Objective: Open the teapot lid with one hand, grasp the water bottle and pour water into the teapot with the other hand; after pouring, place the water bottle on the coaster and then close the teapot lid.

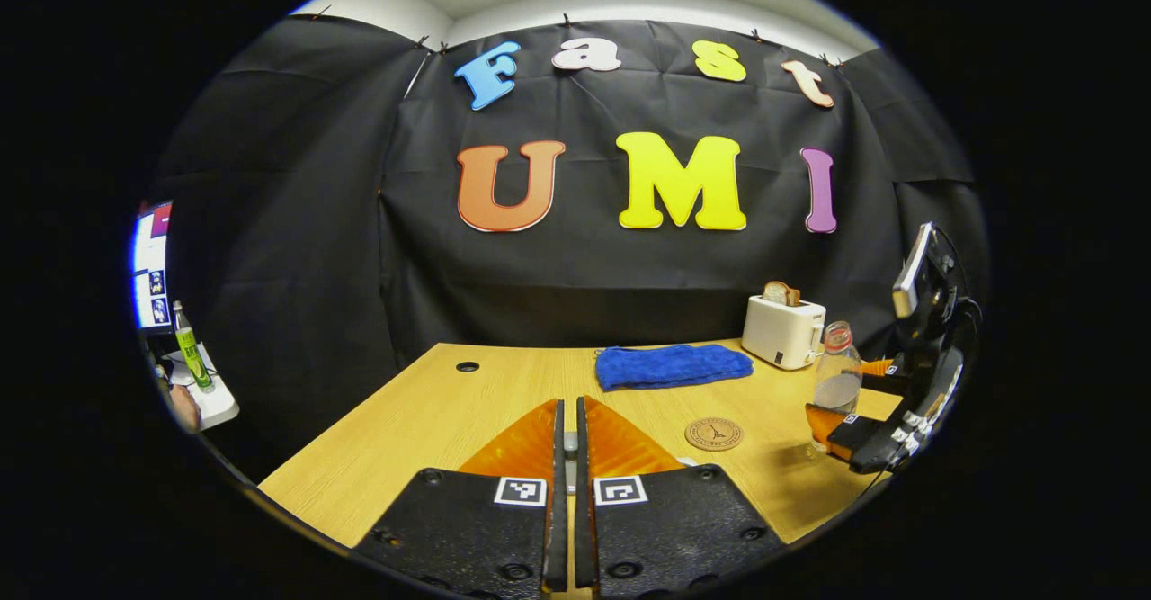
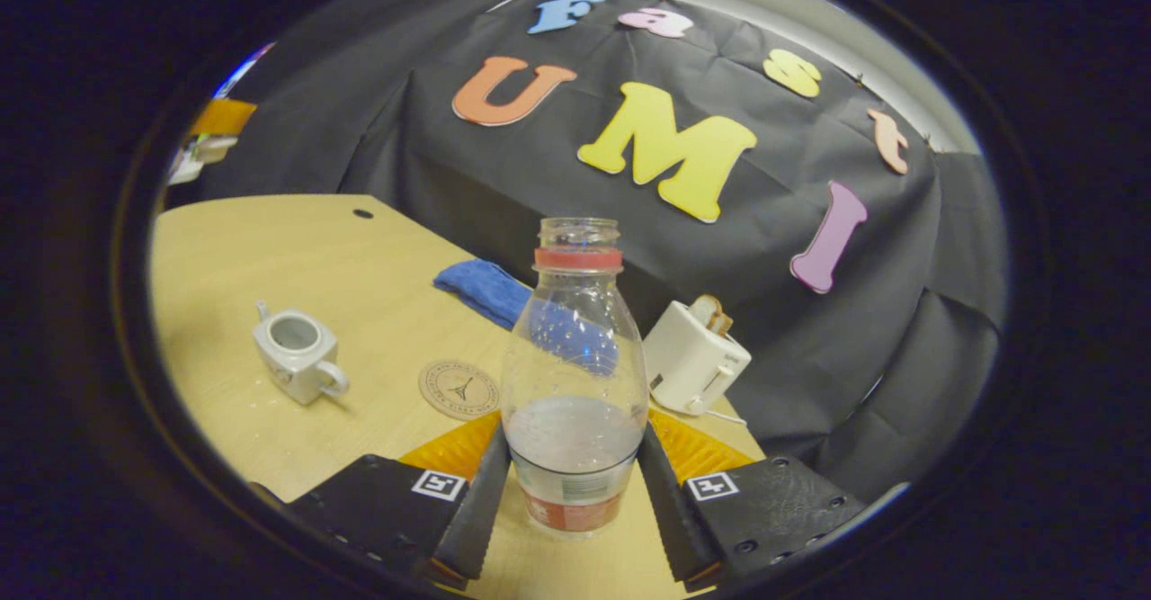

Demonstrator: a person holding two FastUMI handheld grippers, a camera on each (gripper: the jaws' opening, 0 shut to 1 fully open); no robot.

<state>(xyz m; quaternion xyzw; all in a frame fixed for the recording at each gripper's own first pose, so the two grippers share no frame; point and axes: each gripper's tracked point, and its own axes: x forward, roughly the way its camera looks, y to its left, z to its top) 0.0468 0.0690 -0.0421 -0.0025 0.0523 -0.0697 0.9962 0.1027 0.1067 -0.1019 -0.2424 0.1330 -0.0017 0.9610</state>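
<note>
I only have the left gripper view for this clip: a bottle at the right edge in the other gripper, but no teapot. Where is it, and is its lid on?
Observer: In the right gripper view the teapot stands on the table, left of the coaster, with its lid off and its top open.
Operator: Is the bottle capped?
Observer: No. The water bottle has an open neck and is roughly a third full.
Operator: How is the grip?
Observer: The right gripper has a finger pressed against each side of the bottle's lower body.
</note>
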